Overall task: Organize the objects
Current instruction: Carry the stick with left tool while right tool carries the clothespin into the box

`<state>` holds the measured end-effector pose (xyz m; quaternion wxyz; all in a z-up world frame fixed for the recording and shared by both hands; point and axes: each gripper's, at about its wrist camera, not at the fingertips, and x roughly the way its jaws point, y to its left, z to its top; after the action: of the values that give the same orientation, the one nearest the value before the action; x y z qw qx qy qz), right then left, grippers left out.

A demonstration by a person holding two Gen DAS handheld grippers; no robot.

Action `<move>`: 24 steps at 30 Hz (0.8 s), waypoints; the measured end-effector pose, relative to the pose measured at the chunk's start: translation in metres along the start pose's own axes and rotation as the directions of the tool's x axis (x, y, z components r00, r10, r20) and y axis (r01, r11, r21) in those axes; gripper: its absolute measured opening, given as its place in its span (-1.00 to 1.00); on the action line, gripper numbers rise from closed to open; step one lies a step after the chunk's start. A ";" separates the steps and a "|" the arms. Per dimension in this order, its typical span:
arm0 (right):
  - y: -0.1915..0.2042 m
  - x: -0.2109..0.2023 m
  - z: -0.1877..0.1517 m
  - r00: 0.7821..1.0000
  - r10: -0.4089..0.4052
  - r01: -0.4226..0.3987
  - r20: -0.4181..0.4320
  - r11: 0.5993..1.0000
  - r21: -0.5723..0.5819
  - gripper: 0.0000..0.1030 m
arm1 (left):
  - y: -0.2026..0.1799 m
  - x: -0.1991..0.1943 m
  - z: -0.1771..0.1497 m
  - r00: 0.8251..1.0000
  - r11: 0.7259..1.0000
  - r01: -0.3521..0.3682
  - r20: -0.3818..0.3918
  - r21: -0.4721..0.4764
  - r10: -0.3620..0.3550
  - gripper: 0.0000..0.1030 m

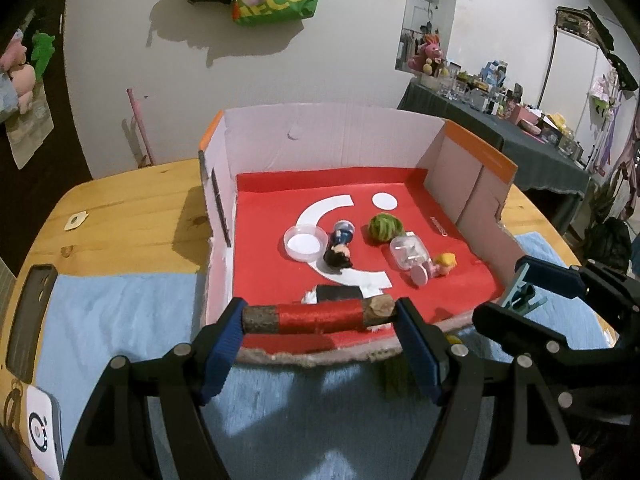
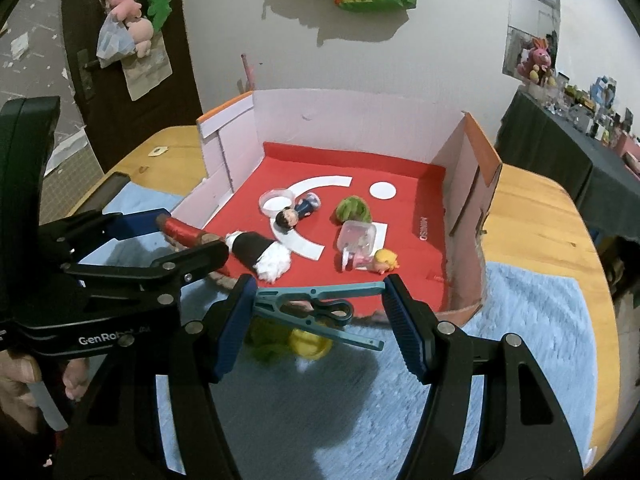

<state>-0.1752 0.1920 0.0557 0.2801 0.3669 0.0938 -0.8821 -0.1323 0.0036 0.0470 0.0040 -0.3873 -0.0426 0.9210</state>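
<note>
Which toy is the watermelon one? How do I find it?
Look inside the open cardboard box with the red floor. Near the white dot sits the small round green striped watermelon toy, beside the clear plastic case. It is the only green thing in there.

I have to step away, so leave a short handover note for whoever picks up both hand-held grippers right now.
Left hand-held gripper: shut on the brush, held crosswise by its red-wrapped wooden handle at the box's near edge.
Right hand-held gripper: shut on the teal clothespin, just short of the box.
Already in the box: clear round lid, dark-haired figurine, green ball, clear case, blonde figurine.
Left: put brush and clothespin in, then the yellow and green items lying on the blue mat.
</note>
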 end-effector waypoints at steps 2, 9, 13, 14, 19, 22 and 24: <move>-0.004 0.003 0.003 1.000 -0.002 0.002 -0.001 1.000 0.003 0.23 | 0.000 0.005 0.004 1.000 1.000 0.000 -0.007 0.001 0.000 0.47; -0.015 0.017 0.010 1.000 -0.008 0.008 -0.025 1.000 0.014 0.23 | 0.001 0.022 0.010 0.999 1.000 0.003 -0.032 0.002 -0.003 0.47; -0.022 0.026 0.013 0.999 -0.015 0.016 -0.045 1.000 0.019 0.23 | 0.000 0.031 0.013 0.999 1.000 0.007 -0.046 0.006 -0.006 0.47; -0.023 0.029 0.014 0.998 -0.017 0.018 -0.053 1.000 0.020 0.23 | 0.000 0.032 0.014 0.999 1.000 0.008 -0.049 0.007 -0.007 0.47; -0.031 0.042 0.016 0.996 -0.013 0.016 -0.091 0.999 0.033 0.23 | 0.000 0.041 0.017 0.998 1.000 0.008 -0.062 0.011 -0.007 0.47; -0.033 0.049 0.017 0.994 -0.011 0.014 -0.107 0.999 0.035 0.23 | 0.001 0.046 0.019 0.998 1.000 0.005 -0.068 0.014 -0.005 0.47; -0.033 0.052 0.018 0.993 -0.014 0.017 -0.116 0.999 0.031 0.23 | 0.002 0.050 0.020 0.997 1.000 0.003 -0.072 0.015 -0.002 0.47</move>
<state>-0.2346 0.1907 0.0303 0.2615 0.4210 0.0987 -0.8629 -0.1814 0.0020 0.0256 0.0094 -0.4201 -0.0359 0.9067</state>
